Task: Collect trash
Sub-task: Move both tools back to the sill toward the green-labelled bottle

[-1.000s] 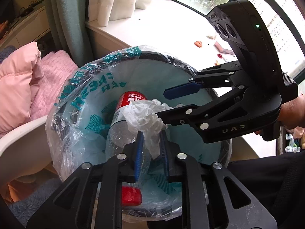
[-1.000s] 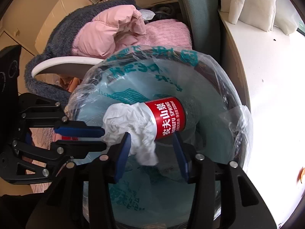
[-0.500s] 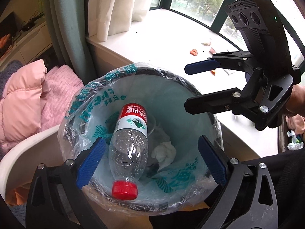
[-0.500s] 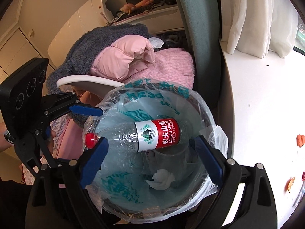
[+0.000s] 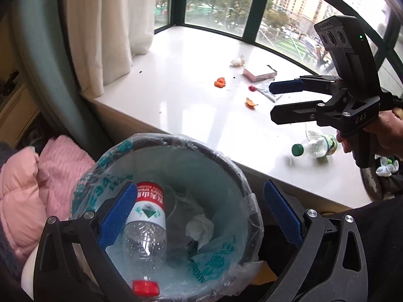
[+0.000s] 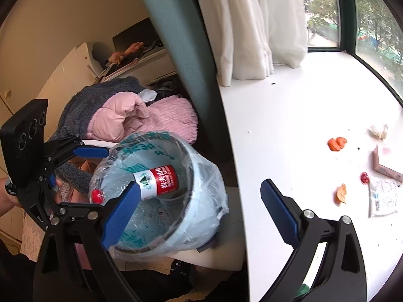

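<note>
Between your left gripper's (image 5: 201, 216) spread, empty jaws sits the lined trash bin (image 5: 226, 161). Your right gripper (image 6: 199, 206), jaws opening and empty, hangs over the sill's edge. Bin contents: the red-capped bottle (image 5: 144, 239) leans on the wall, long axis sloping, cap (image 5: 145, 288) uppermost at the near rim, base deep inside. Only the left view shows the crumpled tissue (image 5: 200, 229) beside it. A green-capped bottle (image 5: 313, 147) lies on the windowsill (image 5: 191, 115), half hidden behind your right hand (image 5: 385, 136)
</note>
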A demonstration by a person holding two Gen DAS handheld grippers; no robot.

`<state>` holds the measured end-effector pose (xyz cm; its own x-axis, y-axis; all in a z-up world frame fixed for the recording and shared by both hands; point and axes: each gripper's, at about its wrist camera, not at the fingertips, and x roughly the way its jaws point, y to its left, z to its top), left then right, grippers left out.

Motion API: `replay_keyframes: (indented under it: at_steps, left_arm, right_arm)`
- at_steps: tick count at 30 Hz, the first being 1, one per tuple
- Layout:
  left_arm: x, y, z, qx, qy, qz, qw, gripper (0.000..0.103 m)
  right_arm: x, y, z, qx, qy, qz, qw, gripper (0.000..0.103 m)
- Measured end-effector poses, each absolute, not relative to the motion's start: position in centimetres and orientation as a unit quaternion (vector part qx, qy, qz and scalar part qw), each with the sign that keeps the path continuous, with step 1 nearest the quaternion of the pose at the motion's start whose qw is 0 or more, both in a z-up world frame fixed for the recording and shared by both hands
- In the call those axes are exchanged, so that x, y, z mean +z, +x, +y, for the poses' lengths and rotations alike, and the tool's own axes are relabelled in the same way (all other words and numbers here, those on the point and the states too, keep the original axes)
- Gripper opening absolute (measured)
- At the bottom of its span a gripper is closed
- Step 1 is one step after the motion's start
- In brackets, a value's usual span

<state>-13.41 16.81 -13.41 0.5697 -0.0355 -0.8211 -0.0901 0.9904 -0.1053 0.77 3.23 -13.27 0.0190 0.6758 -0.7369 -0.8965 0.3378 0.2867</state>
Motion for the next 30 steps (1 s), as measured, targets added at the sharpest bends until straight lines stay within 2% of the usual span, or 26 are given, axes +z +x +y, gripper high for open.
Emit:
replay_keyframes:
  at_steps: [15, 30]
  left_arm:
    - [-13.3, -2.8, 4.2, -0.181, 0.055, 0.463, 0.866, 0.097]
    - [-18.7, 4.9, -8.5, -0.324, 0.206, 0.482, 0.787, 0.097]
  right_arm:
    - [-14.8, 5.7, -14.7, 0.442, -0.124, 0.454, 0.764, 0.093]
    - [-20.5, 7.4, -21.3, 0.48, -0.302, 0.461, 0.683, 0.093]
